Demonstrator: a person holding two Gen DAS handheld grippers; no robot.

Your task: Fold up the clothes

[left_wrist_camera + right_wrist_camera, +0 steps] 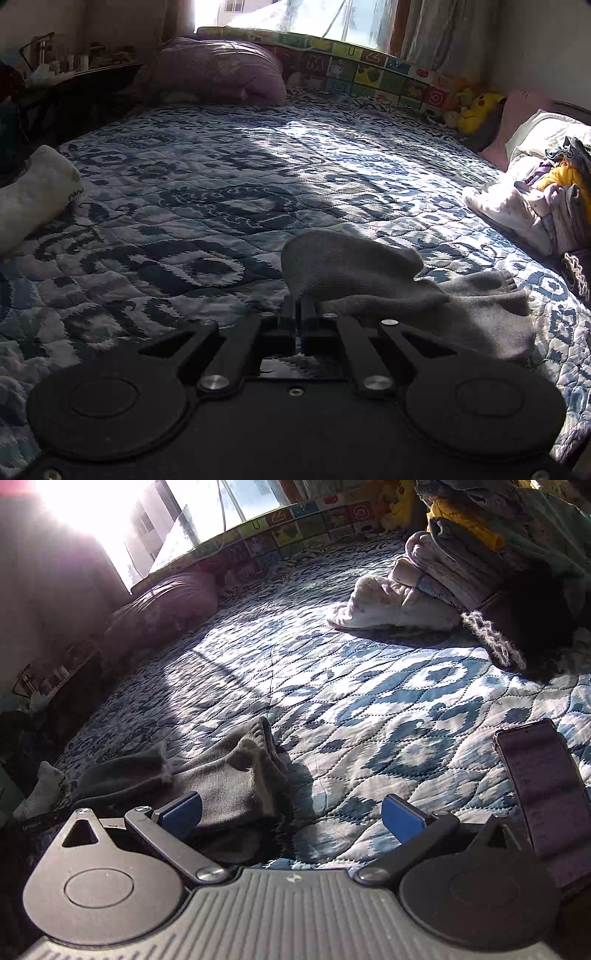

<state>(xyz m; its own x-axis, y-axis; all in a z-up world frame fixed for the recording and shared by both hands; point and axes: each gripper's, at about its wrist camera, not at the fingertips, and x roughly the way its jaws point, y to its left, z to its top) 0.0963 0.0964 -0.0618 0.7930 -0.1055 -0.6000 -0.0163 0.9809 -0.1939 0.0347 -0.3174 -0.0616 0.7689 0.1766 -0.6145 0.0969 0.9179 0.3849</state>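
Left gripper (300,301) level, pinching grey sock (369,273)

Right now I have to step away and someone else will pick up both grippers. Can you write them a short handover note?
Left gripper: shut on the grey socks, pinching one end and lifting it off the quilt.
Right gripper: open, holding nothing, low over the quilt beside the socks' cuff end.
Things: unfolded clothes pile at the far right of the bed; a white sock lies at the left edge; a phone lies just right of the right gripper.
Done: socks picked up, fold looks only begun.
Left: finish folding the socks, then probably work through the pile.
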